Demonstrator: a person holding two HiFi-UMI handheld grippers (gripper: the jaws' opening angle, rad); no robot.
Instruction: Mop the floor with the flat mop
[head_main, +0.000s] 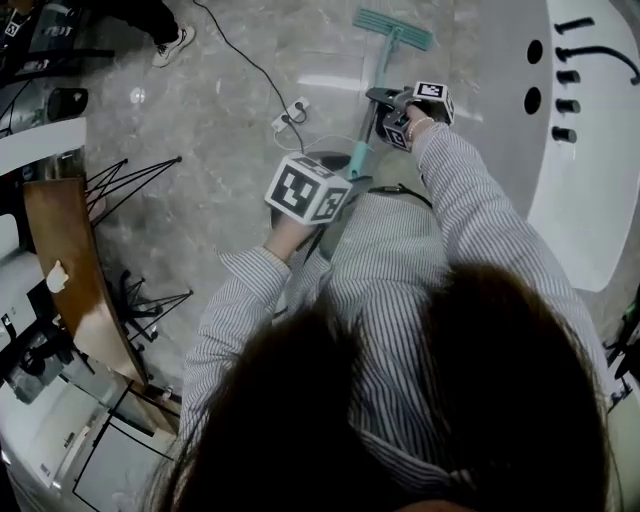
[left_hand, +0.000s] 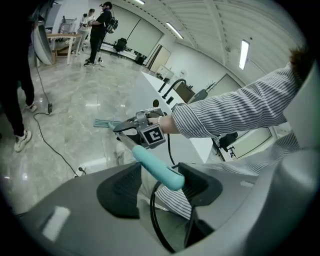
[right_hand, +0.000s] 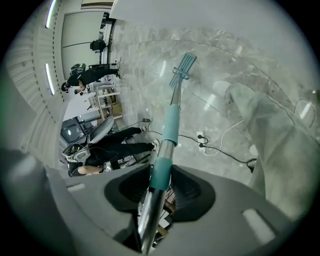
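Grey marble floor (head_main: 230, 90), flat mop (head_main: 393, 28) lying on it, left gripper (left_hand: 163, 174) clenched on the handle (left_hand: 152, 165) tip, right gripper (right_hand: 161, 176) clamped further down the handle.

Left hand-held gripper (left_hand: 161, 186) clamps the teal mop handle (left_hand: 152, 166).

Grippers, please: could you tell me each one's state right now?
Left gripper: closed on the mop handle, teal end.
Right gripper: closed on the mop handle, nearer the mop head.

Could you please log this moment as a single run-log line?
left gripper: shut on mop handle top end | right gripper: shut on it lower down | mop head: flat on floor
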